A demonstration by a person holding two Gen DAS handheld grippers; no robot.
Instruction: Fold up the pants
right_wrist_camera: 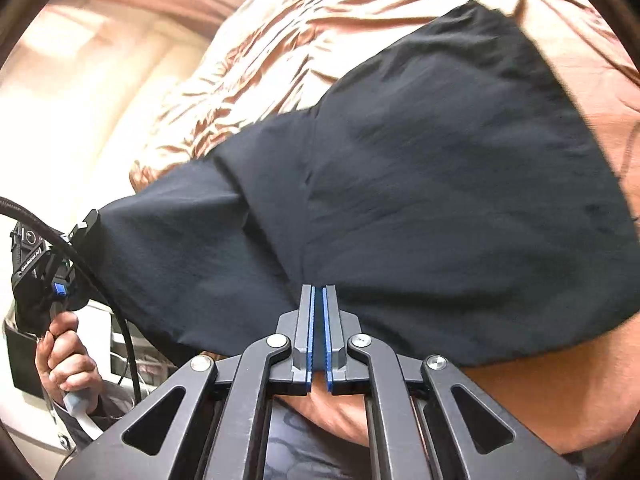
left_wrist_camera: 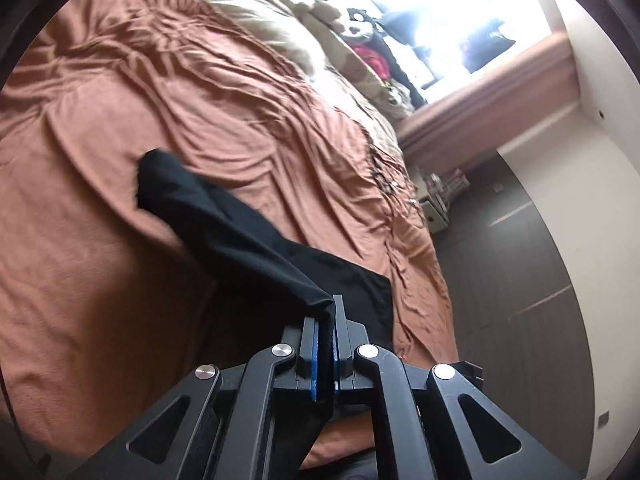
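Black pants [right_wrist_camera: 420, 200] lie partly on a bed with a rust-brown cover [left_wrist_camera: 120, 260]. My left gripper [left_wrist_camera: 326, 312] is shut on an edge of the pants [left_wrist_camera: 240, 232] and holds that part lifted, so the cloth stretches up off the bed. In the right wrist view the left gripper [right_wrist_camera: 86, 220] shows at the left, held by a hand, pinching the pants' corner. My right gripper [right_wrist_camera: 319, 292] has its jaws nearly closed over the near edge of the pants; cloth between the pads is not clearly visible.
Beige pillows [left_wrist_camera: 256, 20] and stuffed toys [left_wrist_camera: 360, 28] lie at the bed's far end under a bright window. Dark floor [left_wrist_camera: 500, 280] and a white wall run along the bed's right side. A small white unit [left_wrist_camera: 436, 200] stands by the bed.
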